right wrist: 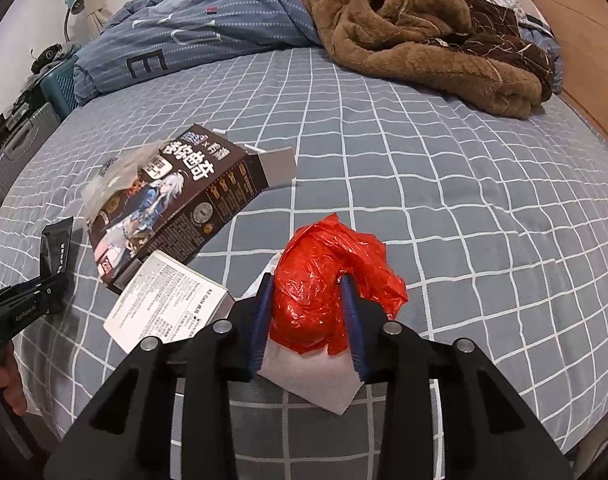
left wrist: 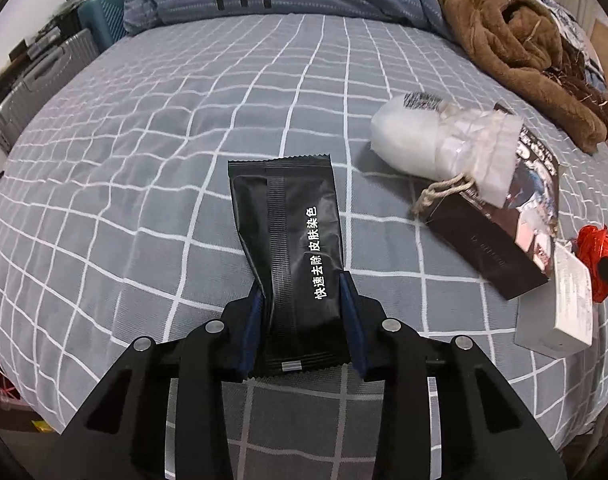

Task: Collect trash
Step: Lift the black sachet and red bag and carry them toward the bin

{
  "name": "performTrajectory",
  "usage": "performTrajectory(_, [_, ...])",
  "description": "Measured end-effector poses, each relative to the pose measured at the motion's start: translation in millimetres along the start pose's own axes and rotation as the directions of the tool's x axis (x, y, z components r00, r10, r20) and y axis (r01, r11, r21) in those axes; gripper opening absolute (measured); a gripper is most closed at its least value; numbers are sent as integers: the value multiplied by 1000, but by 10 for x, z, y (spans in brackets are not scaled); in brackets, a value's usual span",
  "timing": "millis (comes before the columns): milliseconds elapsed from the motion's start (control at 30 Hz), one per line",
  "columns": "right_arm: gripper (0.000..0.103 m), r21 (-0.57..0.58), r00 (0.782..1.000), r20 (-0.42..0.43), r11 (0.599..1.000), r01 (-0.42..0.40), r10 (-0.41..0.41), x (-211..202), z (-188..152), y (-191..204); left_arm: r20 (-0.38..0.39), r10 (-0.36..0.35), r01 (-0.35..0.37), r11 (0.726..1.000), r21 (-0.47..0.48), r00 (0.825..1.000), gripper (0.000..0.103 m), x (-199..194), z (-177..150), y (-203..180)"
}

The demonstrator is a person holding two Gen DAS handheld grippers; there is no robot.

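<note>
Grasp step: left gripper (left wrist: 304, 292) is clamped on the black sachet (left wrist: 292, 240), right gripper (right wrist: 307, 300) on the red bag (right wrist: 327, 280), both low over the bed (right wrist: 463, 200). Next, lift both clear; box (right wrist: 176, 196) remains

- Sachet (left wrist: 292, 248): black plastic film, semi-glossy, crimped ends.
- Red bag (right wrist: 327, 288): thin crinkled plastic, shiny.
- Sheet (left wrist: 184, 128): grey checked woven cloth, matt.
- Blanket (right wrist: 415, 32): brown fleece, fuzzy.
- Carton (right wrist: 176, 200): printed cardboard, slight sheen.
- White box (right wrist: 164, 304): matt printed card.
- Pouch (left wrist: 443, 140): white cloth, rough cord.
- Left gripper (left wrist: 304, 312): matt black plastic, metal pins, blue pads (left wrist: 349, 312).
</note>
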State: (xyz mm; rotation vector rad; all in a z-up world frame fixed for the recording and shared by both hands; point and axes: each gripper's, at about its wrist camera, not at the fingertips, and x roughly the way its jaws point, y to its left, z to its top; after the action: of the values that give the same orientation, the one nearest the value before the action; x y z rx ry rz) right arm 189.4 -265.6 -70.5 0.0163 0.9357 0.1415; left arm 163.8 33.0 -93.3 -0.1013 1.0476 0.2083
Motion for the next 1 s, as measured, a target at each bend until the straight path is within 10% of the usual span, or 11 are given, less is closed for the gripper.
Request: performTrajectory(1000, [32,-24,996,85,999,37,-34,-603,-181,29,57,-79,78,997,27,995,35,-573,-313,-69])
